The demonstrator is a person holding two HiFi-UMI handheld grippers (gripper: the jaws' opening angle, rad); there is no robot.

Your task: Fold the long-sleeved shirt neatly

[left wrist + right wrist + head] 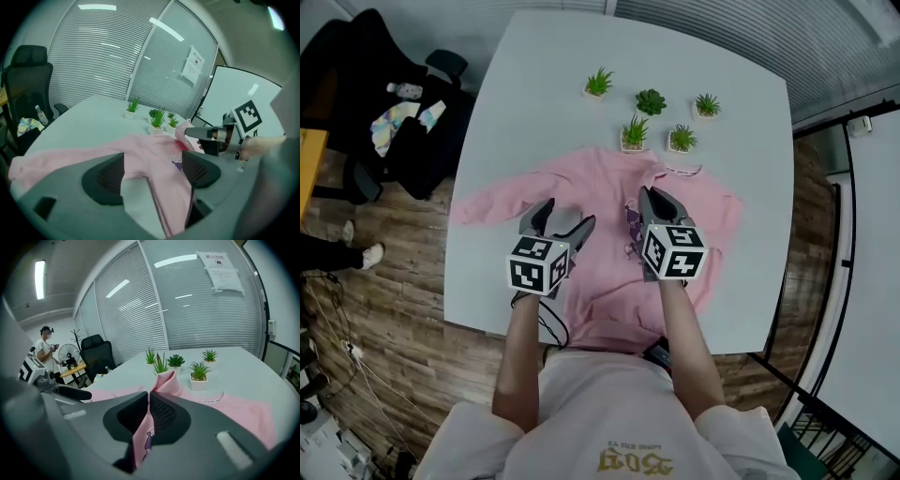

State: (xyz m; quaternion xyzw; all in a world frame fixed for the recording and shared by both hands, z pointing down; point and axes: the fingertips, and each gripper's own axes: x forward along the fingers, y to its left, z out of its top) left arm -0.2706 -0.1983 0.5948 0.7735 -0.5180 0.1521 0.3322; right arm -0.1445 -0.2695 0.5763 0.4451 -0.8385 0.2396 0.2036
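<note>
Shirt [602, 180]: soft, limp; your right gripper [648, 194] pinched a mid-frame fold, left gripper [568, 214] gaped empty; seams probably gripped best.

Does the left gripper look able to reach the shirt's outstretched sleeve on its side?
Probably yes: the left gripper is open and empty, and the sleeve lies flat on the table just beside it, nothing in between.
</note>
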